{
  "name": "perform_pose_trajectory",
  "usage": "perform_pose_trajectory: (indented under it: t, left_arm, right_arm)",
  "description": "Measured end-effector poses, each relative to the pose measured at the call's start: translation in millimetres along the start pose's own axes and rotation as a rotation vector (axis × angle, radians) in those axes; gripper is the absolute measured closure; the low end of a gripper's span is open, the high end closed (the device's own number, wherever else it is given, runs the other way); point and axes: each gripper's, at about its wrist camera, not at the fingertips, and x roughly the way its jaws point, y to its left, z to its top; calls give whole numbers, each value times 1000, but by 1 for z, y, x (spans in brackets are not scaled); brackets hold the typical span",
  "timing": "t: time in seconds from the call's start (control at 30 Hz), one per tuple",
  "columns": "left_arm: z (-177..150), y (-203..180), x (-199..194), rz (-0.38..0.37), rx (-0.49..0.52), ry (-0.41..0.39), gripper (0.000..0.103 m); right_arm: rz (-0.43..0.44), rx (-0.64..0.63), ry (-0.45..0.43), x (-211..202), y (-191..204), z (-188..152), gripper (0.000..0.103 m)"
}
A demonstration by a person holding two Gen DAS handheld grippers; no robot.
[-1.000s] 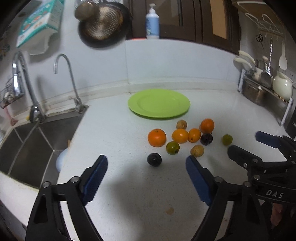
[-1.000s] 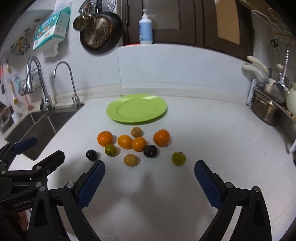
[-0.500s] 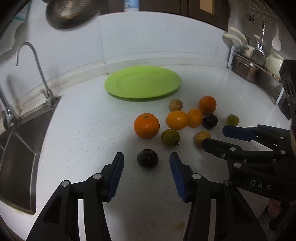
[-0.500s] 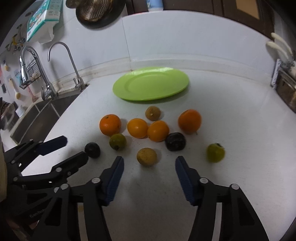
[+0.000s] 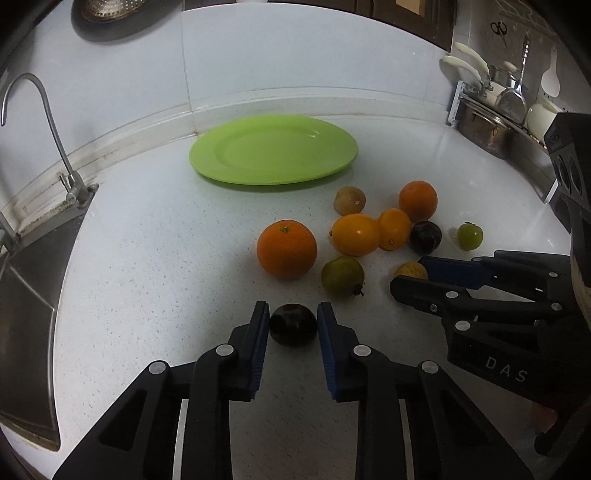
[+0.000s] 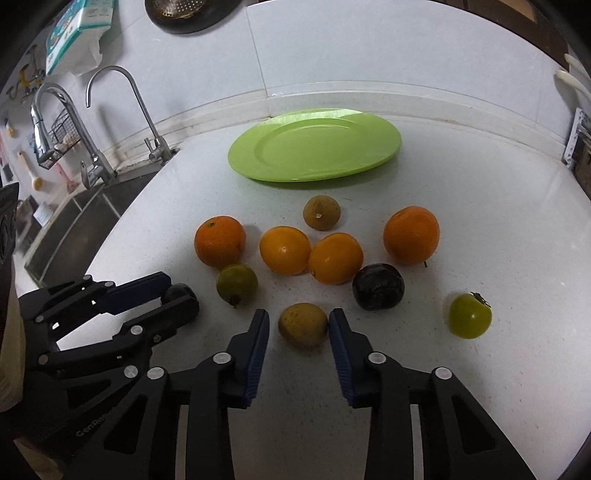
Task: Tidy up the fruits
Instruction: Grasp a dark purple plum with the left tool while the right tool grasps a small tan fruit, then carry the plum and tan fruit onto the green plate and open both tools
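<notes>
Left wrist view: left gripper (image 5: 293, 323) clamps glossy dark plum (image 5: 293, 325); right gripper (image 6: 298, 326) brackets yellow fruit (image 6: 303, 325).

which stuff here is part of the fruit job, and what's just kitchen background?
Job:
- green plate, no fruit on it
- nine loose fruits on the counter
- dark fruit between the left gripper jaws
- yellow-brown fruit between the right gripper jaws

Background:
- taps, sink
- hanging strainer
- dish rack
- tissue pack

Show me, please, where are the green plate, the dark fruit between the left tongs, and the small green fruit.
green plate (image 5: 273, 147), left wrist view, bare centre.
dark fruit (image 5: 293, 325), left wrist view, top.
small green fruit (image 6: 470, 315), right wrist view, middle.
</notes>
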Motion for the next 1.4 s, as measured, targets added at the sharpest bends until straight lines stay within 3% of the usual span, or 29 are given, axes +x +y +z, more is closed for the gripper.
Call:
perform_pose_trajectory:
  t: [0.27, 0.73, 1.07, 1.4]
  left_arm:
    - [-1, 5, -3, -30, -11, 14, 77]
    - [2, 11, -40, 4, 52, -43, 77]
    - [36, 13, -51, -16, 22, -97, 77]
    - [81, 17, -31, -14, 62, -150, 77]
  right_arm:
    - [-13, 0, 4, 2, 0, 1, 73]
    - [-7, 3, -49, -15, 14, 4, 73]
    - [15, -31, -121, -27, 12, 32, 73]
    - [17, -70, -160, -18, 0, 76, 73]
